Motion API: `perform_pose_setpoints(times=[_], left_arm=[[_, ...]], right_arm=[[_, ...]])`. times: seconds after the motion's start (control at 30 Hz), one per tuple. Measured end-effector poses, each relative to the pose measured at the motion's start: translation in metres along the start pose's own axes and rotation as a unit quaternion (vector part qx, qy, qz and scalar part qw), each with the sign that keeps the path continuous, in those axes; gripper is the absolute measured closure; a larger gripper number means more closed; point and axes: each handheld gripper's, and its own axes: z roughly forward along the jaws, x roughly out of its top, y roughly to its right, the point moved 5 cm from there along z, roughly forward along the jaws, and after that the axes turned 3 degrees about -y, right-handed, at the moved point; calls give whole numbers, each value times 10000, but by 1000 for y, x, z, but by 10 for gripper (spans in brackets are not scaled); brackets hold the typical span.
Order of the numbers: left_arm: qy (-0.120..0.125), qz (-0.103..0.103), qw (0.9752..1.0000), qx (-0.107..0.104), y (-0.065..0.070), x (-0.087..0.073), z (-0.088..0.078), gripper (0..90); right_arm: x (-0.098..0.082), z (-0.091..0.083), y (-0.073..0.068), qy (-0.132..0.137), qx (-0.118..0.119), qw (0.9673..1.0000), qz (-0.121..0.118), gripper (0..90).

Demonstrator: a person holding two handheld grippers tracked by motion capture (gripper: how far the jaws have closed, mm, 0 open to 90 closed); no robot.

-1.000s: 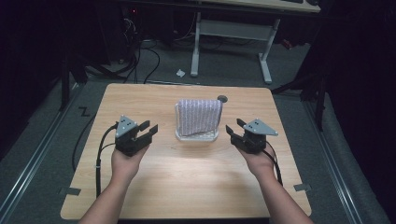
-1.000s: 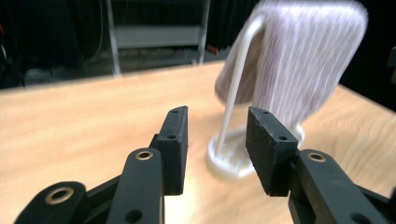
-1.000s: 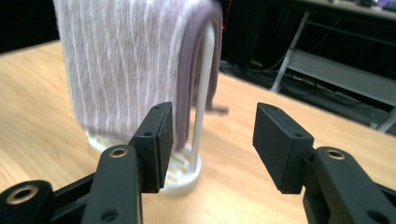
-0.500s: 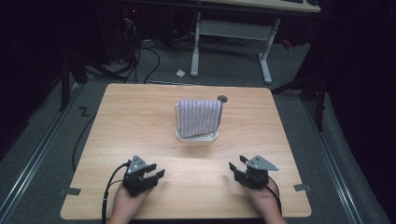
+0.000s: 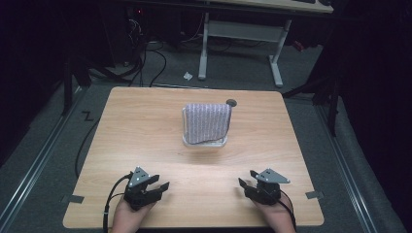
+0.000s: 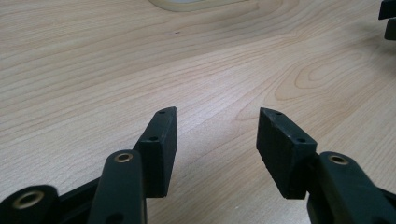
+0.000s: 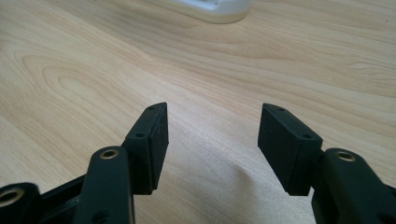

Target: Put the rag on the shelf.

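A folded grey-lilac cloth [image 5: 207, 122] lies draped over a shallow white tray [image 5: 206, 142] in the middle of the wooden table [image 5: 145, 126]. My left gripper [image 5: 160, 187] rests near the front edge on the left, open, with bare wood between its jaws [image 6: 215, 126]. My right gripper [image 5: 244, 186] rests near the front edge on the right, also open and holding nothing [image 7: 212, 122]. The tray's white rim [image 7: 210, 10] shows at the top of the right gripper view, and its rim [image 6: 196, 4] shows at the top of the left gripper view. Both grippers are well short of the tray.
A round cable hole [image 5: 231, 102] sits in the table behind the tray. A black cable [image 5: 82, 150] runs off the table's left side. Beyond the table stand a white desk frame [image 5: 238, 34], floor cables and a scrap of paper [image 5: 188, 75].
Both grippers have drawn back from beside the tray to the table's front edge. The cloth and tray have not moved.
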Motion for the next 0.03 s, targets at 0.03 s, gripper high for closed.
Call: perform_pose_setpoints(times=[0.03], left_arm=[[0, 0, 10000, 0, 0, 0, 0, 476]], right_arm=[[0, 0, 0, 11, 5, 10000, -5, 432]])
